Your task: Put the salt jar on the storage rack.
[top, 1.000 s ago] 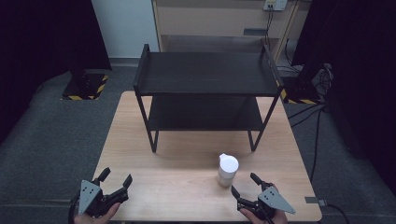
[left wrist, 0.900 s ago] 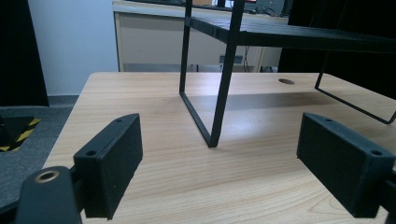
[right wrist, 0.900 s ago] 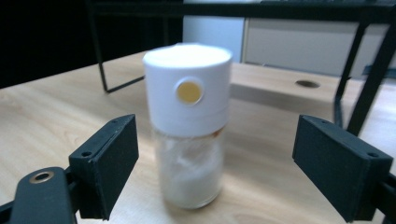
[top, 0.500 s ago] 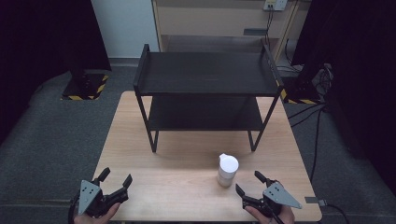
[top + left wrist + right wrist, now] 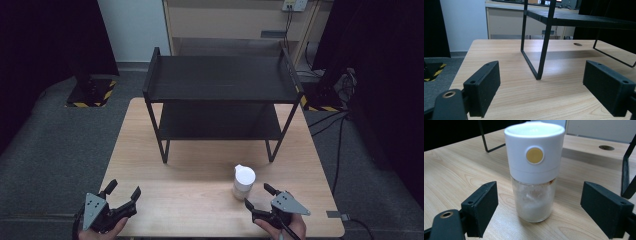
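Right gripper view, glass jar point(image 5: 534, 197) with white lid point(image 5: 534, 150), seemingly white powder inside, right hand-held gripper point(image 5: 539, 210) wide, left hand-held gripper point(image 5: 541, 87) wide

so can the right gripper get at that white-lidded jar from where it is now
Probably yes. The right gripper is open, and the jar stands upright on the table straight ahead between its spread jaws. Nothing lies between them, and the black shelf stands farther back.

black 2-tier rack point(image 5: 220, 90), wooden table point(image 5: 150, 150), jar point(image 5: 243, 182)
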### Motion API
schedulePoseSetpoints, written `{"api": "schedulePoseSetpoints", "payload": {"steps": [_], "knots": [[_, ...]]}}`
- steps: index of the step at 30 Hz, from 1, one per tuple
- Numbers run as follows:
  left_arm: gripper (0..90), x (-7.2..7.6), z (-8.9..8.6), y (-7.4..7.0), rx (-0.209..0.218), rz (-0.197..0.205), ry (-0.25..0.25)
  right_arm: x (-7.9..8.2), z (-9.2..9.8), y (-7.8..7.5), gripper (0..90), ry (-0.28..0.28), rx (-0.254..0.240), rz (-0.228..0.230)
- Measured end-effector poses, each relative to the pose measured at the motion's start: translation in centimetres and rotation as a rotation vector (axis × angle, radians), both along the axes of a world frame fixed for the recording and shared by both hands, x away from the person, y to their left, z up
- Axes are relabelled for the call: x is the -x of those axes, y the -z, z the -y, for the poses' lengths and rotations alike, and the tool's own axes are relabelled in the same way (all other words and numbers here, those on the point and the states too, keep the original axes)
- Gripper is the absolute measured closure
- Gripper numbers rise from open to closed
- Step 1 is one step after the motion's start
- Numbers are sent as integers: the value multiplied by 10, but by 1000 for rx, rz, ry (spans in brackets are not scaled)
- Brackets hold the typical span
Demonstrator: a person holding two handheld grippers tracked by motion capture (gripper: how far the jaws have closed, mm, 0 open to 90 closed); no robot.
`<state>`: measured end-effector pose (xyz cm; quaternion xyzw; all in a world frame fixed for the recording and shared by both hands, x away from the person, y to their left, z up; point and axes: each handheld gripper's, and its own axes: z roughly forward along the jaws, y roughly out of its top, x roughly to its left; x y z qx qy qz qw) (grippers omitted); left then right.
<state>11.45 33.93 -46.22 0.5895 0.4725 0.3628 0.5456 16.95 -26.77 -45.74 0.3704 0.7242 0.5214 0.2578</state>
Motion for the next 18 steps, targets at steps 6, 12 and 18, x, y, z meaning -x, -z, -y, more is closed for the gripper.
{"api": "schedulePoseSetpoints", "payload": {"steps": [6, 12, 18], "knots": [[130, 0, 0, 0, 0, 0, 1, -7, -4, 2, 143, -3, 10, -3], [130, -1, 0, 1, 3, -2, -1, -16, -9, 4, 141, -11, 16, -6], [130, 0, -1, 0, 3, -2, -2, -26, -16, 10, 161, -19, 15, -2]]}}
